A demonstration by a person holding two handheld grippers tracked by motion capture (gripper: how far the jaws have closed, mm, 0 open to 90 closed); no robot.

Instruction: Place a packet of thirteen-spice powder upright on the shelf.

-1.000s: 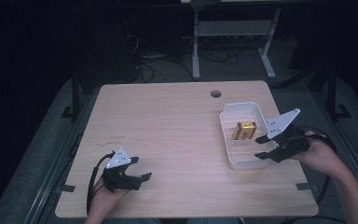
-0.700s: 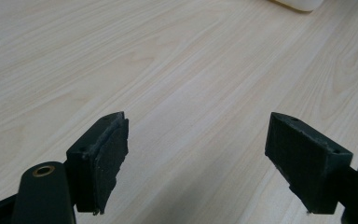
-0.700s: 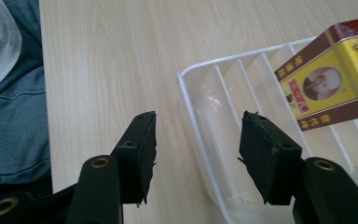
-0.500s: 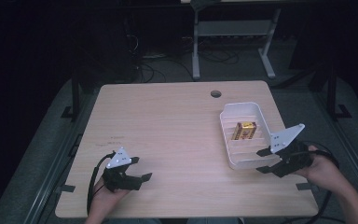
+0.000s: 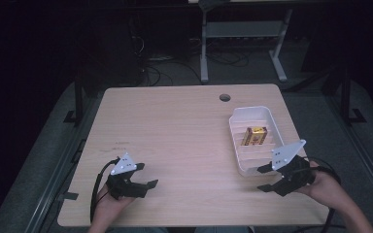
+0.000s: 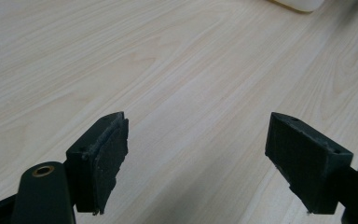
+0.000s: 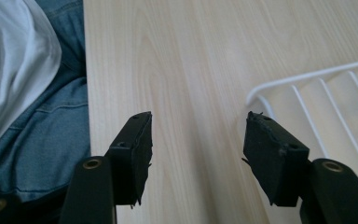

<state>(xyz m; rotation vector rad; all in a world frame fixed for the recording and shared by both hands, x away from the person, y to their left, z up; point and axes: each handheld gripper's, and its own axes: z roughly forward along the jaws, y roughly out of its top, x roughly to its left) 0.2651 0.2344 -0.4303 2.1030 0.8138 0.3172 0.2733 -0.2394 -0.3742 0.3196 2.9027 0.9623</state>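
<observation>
A white ribbed tray (image 5: 238, 136) sits at the right of the wooden table (image 5: 175, 136); a yellow and brown packet (image 5: 254, 136) lies in it. My right gripper (image 5: 263, 178) rests near the table's front right, just below the tray, jaws open and empty. In the right gripper view the gripper (image 7: 196, 144) points along the table's front edge, with the tray's corner (image 7: 307, 93) at the right. My left gripper (image 5: 147, 175) lies at the front left, open and empty. The left gripper view has its gripper (image 6: 193, 149) over bare wood.
A round cable hole (image 5: 225, 97) lies at the table's far edge. Beyond the table stand a metal stand (image 5: 243, 34) and cables on a dark floor. The person's lap in jeans (image 7: 32, 121) and a white shirt (image 7: 9, 60) lie past the front edge.
My right gripper has pulled back from over the tray toward the table's front right corner. The left gripper has stayed put.
</observation>
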